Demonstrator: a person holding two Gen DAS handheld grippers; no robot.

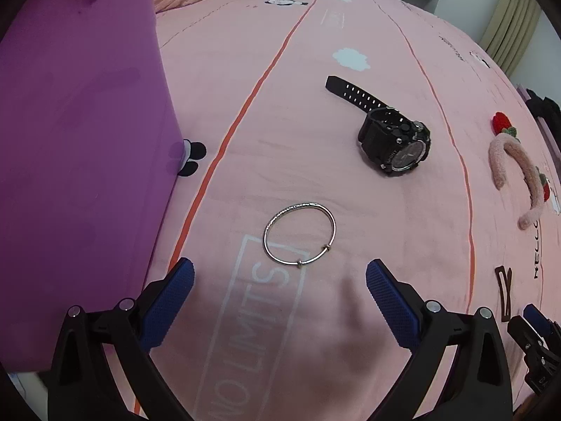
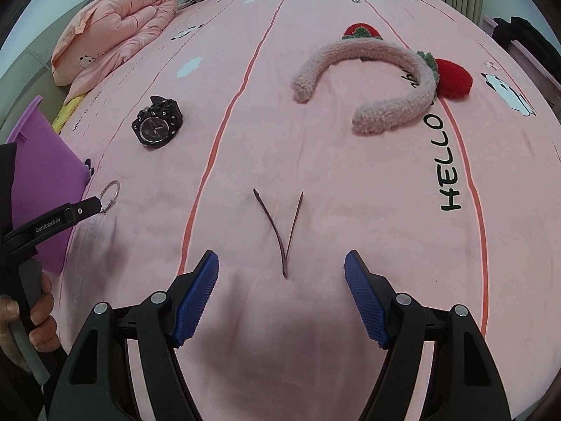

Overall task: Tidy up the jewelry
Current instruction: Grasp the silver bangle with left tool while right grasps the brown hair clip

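A silver bangle (image 1: 299,234) lies on the pink bed sheet just ahead of my open, empty left gripper (image 1: 279,275). It also shows in the right wrist view (image 2: 111,194) by the left gripper's tip. A black watch (image 1: 392,132) lies farther right; it also shows in the right wrist view (image 2: 156,127). A purple bin (image 1: 77,161) stands at the left. My right gripper (image 2: 281,270) is open and empty over a dark V-shaped hairpin (image 2: 280,229). A fuzzy pink headband (image 2: 371,84) with red strawberries lies beyond it.
A folded pink quilt (image 2: 115,31) sits at the far left corner of the bed. The bed sheet (image 2: 315,168) has orange stripes and printed text. Dark clothing (image 2: 526,38) hangs past the bed's right edge.
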